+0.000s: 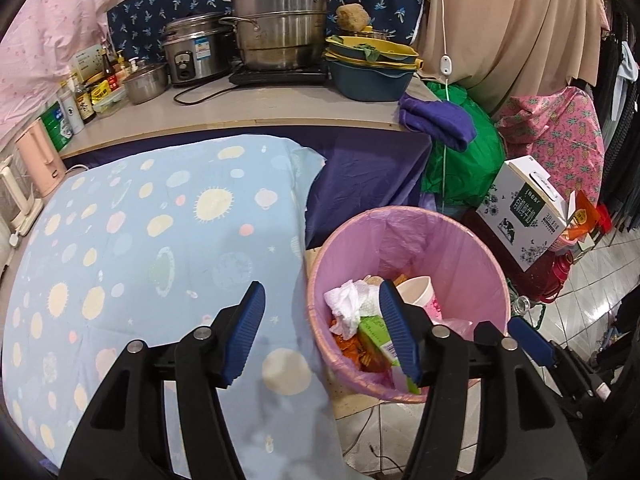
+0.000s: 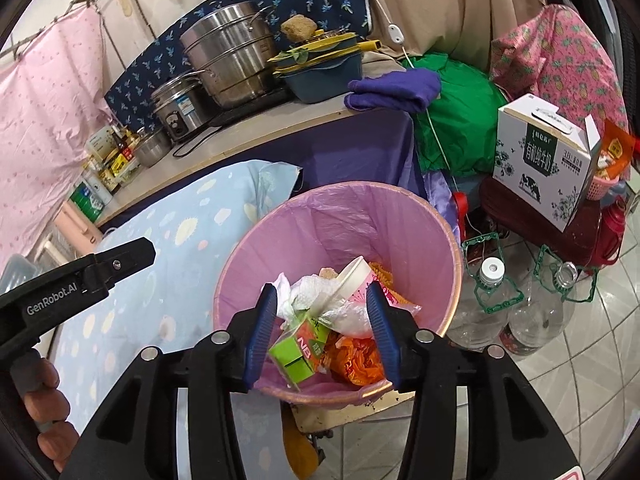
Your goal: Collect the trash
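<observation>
While both tongs hang apart and empty, the right tongs (image 2: pixel 324 332) above the pink bin (image 2: pixel 450 300) and the left tongs (image 1: pixel 324 332) beside it, the trash (image 2: pixel 320 320) sits piled inside; a careless dip could tip the light bin.

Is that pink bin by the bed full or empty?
Partly full. The pink-lined bin holds a green carton, white tissue, a paper cup and orange wrappers, piled low, with bare liner showing above.
</observation>
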Demonstrator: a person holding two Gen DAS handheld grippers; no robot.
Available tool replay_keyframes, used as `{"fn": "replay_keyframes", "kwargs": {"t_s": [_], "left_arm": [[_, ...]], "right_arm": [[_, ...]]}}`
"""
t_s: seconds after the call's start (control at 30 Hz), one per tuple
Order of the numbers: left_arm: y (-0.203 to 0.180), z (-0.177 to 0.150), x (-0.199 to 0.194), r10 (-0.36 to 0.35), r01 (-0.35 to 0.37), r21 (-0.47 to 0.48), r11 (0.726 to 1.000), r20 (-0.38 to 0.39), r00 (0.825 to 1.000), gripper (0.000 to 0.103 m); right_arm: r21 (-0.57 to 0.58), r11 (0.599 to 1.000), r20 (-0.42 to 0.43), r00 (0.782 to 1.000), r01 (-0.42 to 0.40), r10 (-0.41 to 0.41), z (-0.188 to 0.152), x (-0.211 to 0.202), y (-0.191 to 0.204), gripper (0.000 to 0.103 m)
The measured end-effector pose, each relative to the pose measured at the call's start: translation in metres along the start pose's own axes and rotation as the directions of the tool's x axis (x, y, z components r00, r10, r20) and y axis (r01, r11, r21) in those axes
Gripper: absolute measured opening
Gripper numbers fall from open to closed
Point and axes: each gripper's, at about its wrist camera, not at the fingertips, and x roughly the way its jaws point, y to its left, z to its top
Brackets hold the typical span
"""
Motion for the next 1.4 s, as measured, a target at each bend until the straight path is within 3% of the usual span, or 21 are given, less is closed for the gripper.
{"fn": "replay_keyframes", "kwargs": {"t_s": [0.1,0.2,0.43,0.67,0.87,1.4], "left_arm": [[0.006,-0.008,-0.005,0.032,-0.032,-0.005,0.999,-0.003,0.999,0.057],[0.016,-0.017,-0.011,0.063,-0.063,-0.028,0.998,-0.005,0.998,0.068],[0.035,-0.042,-0.025,0.128,-0.128,-0.03,0.991,-0.009,0.992,0.08],[0.045,-0.064,-0.029,0.151,-0.153,-0.039,0.987,-0.042,0.988,0.082],[0.048,-0.076,-0.036,0.157,-0.159,-0.055,0.986,-0.048,0.986,0.089],[0.036,-0.09,-0.046,0.179,-0.181,-0.036,0.983,-0.054,0.982,0.089]], "right_arm": [[-0.041,0.999,-0.002,1.0,0.019,-0.019,-0.005,-0.006,0.01,0.053],[-0.064,0.998,-0.015,1.0,0.015,-0.016,-0.011,-0.011,0.017,0.058],[-0.11,0.993,-0.041,0.998,0.034,-0.038,-0.025,-0.023,0.03,0.069],[-0.157,0.987,-0.046,0.998,0.031,-0.039,-0.037,-0.032,0.041,0.083],[-0.166,0.986,-0.063,0.997,0.03,-0.041,-0.045,-0.037,0.043,0.084],[-0.198,0.977,-0.081,0.992,0.077,-0.095,-0.059,-0.049,0.037,0.09]]}}
